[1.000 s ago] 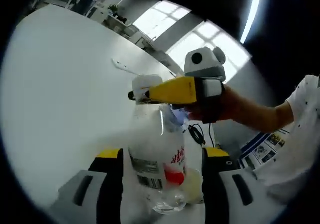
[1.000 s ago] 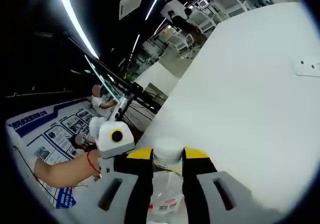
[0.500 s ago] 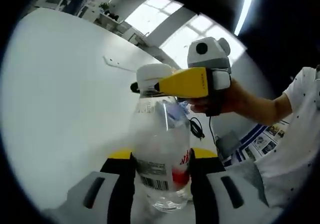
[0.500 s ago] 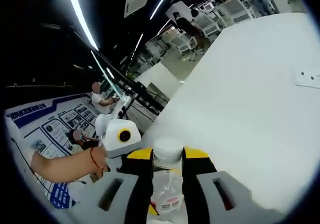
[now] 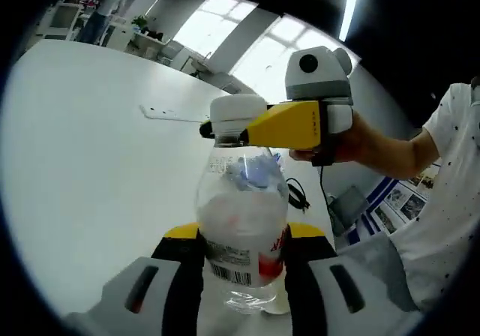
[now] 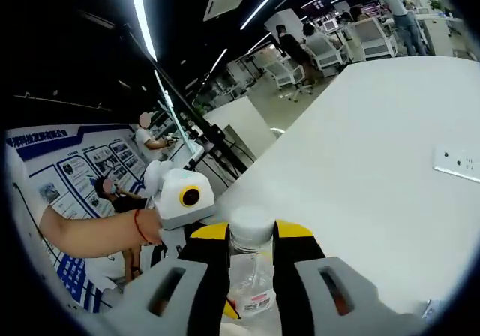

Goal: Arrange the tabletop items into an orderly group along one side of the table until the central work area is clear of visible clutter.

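Observation:
A clear plastic water bottle (image 5: pixel 241 223) with a red-and-white label stands upright between my left gripper's (image 5: pixel 244 238) yellow-and-black jaws, which are shut on its body. From the right, my right gripper (image 5: pixel 219 130) reaches in with a hand behind it, and its yellow fingers (image 5: pixel 285 124) are shut on the white cap (image 5: pixel 234 113). In the right gripper view the same cap (image 6: pixel 252 223) sits pinched between my right gripper's (image 6: pixel 252 237) jaws, with the bottle's neck (image 6: pixel 251 287) below. A hand (image 6: pixel 90 235) holds the left gripper at the left.
The white table (image 5: pixel 90 178) spreads out to the left and far side. A flat white socket plate (image 5: pixel 169 113) lies on it, also seen in the right gripper view (image 6: pixel 456 163). A black cable (image 5: pixel 298 197) hangs past the table edge. Office chairs (image 6: pixel 322 47) stand beyond.
My left gripper's jaws have drawn in from a gap either side onto the bottle's body. The right gripper has stayed shut on the cap. Both views have tilted slightly.

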{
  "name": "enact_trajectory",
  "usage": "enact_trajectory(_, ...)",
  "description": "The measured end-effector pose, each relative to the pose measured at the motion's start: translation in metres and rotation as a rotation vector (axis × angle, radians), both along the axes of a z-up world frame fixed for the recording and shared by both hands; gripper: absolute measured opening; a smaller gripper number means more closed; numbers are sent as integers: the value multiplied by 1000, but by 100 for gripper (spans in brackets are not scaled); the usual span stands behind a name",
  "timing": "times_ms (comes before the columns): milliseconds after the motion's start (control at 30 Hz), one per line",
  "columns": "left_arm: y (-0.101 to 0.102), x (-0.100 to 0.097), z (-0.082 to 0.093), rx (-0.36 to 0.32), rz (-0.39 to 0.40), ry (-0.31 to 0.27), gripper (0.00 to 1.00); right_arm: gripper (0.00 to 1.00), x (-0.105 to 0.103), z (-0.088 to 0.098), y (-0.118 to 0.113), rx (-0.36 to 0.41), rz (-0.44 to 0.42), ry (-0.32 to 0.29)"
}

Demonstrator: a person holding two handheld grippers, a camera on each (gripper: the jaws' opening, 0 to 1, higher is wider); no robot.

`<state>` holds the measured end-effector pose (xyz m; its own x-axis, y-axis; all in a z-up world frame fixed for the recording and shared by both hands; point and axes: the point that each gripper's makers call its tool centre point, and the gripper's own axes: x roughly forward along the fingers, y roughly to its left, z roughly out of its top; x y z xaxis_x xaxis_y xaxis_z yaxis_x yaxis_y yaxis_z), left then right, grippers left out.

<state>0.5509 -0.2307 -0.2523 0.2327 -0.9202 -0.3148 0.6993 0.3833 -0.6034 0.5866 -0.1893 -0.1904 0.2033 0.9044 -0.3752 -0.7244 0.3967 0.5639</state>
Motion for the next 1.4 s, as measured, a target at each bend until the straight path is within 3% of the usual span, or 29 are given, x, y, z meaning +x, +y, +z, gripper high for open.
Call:
enact_trajectory(233,-15,10,14,8,-34,-61,40,19,4,19,-16,-13,-6,-82)
enact_trajectory(700,-44,22,24,9,-93,-195,40,19,10,33,-43,-60,-25,-214)
enact_trajectory(933,-50,34,30,35,-113,-323,40,19,15,42,-52,-67,-38,-306)
enact_trajectory(1400,-59,42,26,64,-165,-475,41,19,12,39,-61,-132,-50,-454)
